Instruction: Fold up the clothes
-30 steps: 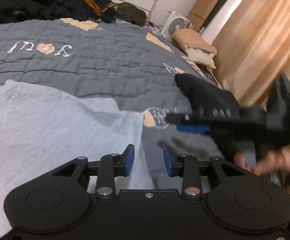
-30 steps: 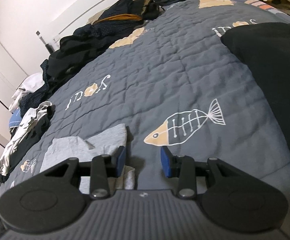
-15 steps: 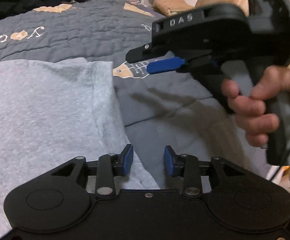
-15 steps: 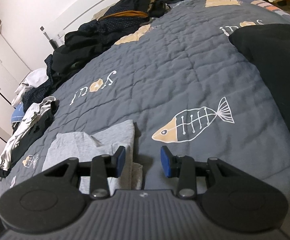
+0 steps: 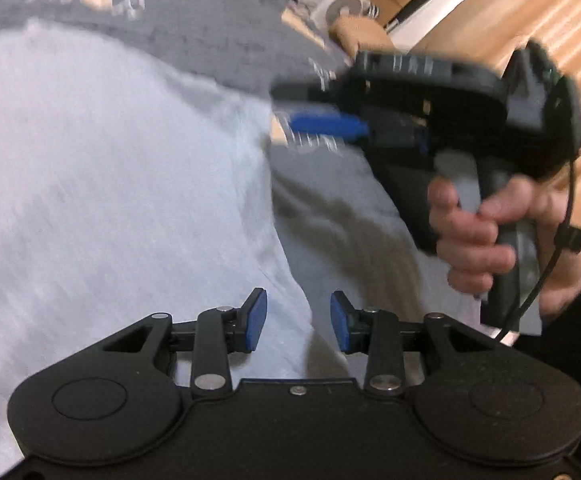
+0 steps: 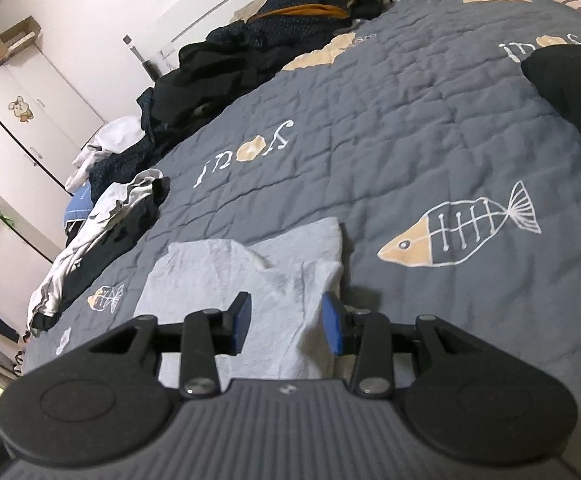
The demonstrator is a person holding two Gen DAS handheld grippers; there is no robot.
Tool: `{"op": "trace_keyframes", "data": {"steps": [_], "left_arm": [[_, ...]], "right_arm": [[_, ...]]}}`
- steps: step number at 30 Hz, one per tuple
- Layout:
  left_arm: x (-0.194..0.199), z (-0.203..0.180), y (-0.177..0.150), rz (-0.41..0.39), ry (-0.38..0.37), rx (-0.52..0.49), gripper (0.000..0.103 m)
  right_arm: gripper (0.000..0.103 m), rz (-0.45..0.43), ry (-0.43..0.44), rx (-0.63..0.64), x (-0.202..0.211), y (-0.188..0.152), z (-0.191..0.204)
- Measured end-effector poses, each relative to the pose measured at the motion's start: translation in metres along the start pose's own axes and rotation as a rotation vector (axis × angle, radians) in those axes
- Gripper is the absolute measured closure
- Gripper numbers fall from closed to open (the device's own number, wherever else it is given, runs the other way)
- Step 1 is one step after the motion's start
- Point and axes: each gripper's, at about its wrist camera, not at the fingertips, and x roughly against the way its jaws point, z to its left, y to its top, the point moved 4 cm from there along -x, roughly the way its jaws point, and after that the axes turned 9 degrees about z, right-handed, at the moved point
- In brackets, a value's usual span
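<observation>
A light grey garment lies spread on the dark grey quilt; the left wrist view is motion-blurred. My left gripper hovers open just over the garment's right edge. The right gripper, held in a hand, hangs above that edge further out, with one blue finger showing. In the right wrist view the same grey garment lies partly folded, and my right gripper stands open over its near right corner with nothing between the pads.
Dark clothes are heaped along the bed's far side, and a white and black garment lies at the left edge. A black item sits at the right. A wardrobe stands beyond; a fan and curtains are past the bed.
The left gripper has moved further over the grey garment, which now fills more of its view. The right gripper has shifted left over the garment's corner. Both stay open.
</observation>
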Motion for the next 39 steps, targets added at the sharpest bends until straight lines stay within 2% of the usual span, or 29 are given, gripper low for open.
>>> {"op": "trace_keyframes", "data": {"steps": [5,11,14,18,24,30,33,36,39], "left_arm": [[-0.007,-0.010,-0.019,0.048,-0.069,0.003,0.068],[0.010,-0.012,-0.043,0.058,-0.052,0.013,0.068],[0.036,-0.018,-0.049,0.008,0.010,-0.039,0.067],[0.078,-0.015,-0.049,-0.060,0.054,-0.064,0.067],[0.131,0.014,-0.050,-0.198,0.076,0.014,0.062],[0.159,0.044,-0.049,-0.263,0.082,0.114,0.062],[0.167,0.049,-0.055,-0.255,0.159,0.100,0.061],[0.162,0.054,-0.058,-0.206,0.216,0.084,0.061],[0.153,0.043,-0.070,-0.163,0.321,-0.053,0.061]], "right_arm": [[0.065,-0.008,0.020,-0.024,0.006,-0.010,0.004],[0.065,0.006,-0.019,0.022,0.016,-0.030,0.013],[0.065,0.001,-0.035,0.051,0.024,-0.042,0.015],[0.065,0.003,0.037,0.041,0.031,-0.065,0.022],[0.065,0.062,0.133,0.024,0.027,-0.106,0.041],[0.066,0.199,0.029,0.005,0.011,-0.144,0.034],[0.066,0.209,-0.001,-0.011,0.017,-0.157,0.029],[0.066,0.222,-0.030,-0.044,0.023,-0.168,0.023],[0.066,0.205,-0.042,-0.081,0.029,-0.175,0.019]]}}
